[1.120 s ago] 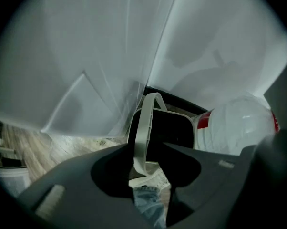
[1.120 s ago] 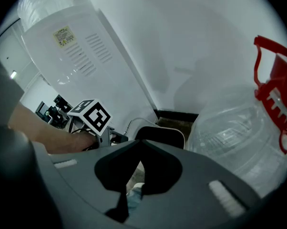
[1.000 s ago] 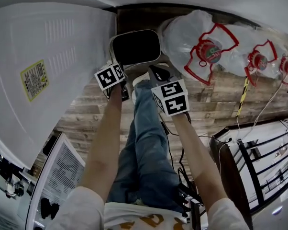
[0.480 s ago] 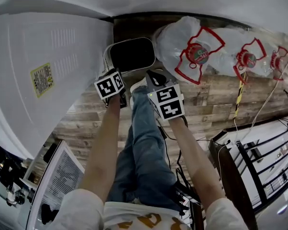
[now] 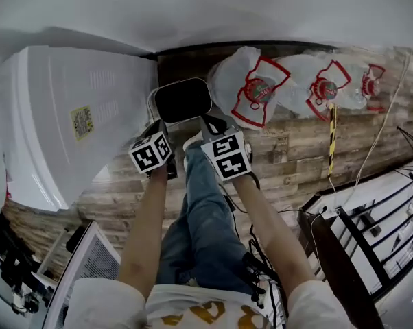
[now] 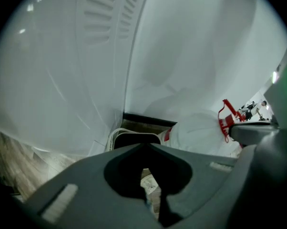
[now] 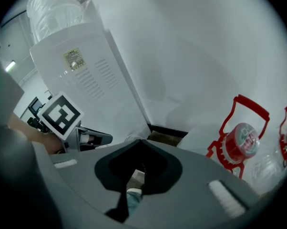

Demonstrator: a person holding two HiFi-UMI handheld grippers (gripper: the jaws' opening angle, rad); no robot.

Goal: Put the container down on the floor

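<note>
The container (image 5: pixel 182 100), a white bin with a dark inside, was seen upright on the wooden floor (image 5: pixel 289 142), tucked into the corner between the white appliance (image 5: pixel 76 115) and the nearest of the water jugs (image 5: pixel 251 88). It appeared to be resting on the boards, though the steep, distorted head view did not allow its base to be checked.

The left gripper (image 6: pixel 144 146) was found clenched, its jaws brought together with nothing caught between them. The container's rim was visible beyond the tips, not inside them. The right gripper (image 7: pixel 142 142) was likewise closed on nothing, with only floor and a denim-clad leg (image 5: pixel 199 211) glimpsed through the gap below its tips. In the head view both grippers were held just beside the near edge of the container, and no grasp on it could be made out.

The placing itself was judged to be done, or very nearly so. All that seemed left was for the grippers to be drawn clear of the container.
</note>
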